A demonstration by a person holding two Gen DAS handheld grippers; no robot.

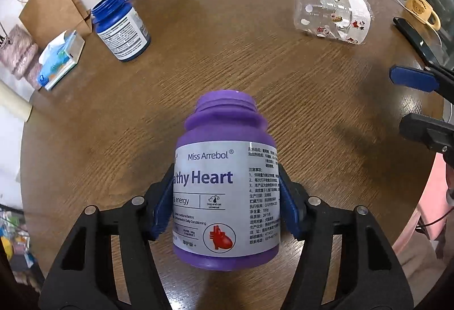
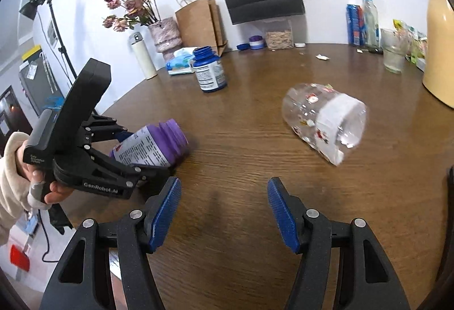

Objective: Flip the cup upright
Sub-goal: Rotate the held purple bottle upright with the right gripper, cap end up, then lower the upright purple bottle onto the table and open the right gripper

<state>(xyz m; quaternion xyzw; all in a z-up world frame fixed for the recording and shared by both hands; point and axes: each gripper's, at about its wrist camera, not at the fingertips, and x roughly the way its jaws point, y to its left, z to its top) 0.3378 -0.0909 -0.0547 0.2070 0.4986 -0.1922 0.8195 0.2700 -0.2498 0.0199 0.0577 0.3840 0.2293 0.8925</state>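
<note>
A clear plastic cup with sticker prints and a white band lies on its side on the brown round table, mouth toward the right wrist camera. It also shows in the left wrist view, far right. My left gripper is shut on a purple open bottle labelled "Healthy Heart", held tilted low over the table; the bottle also shows in the right wrist view. My right gripper is open and empty, short of the cup.
A blue open bottle stands upright at the back left. A brown paper bag, tissue pack, vase of dried flowers, glass, yellow jug and yellow mug line the table's edges.
</note>
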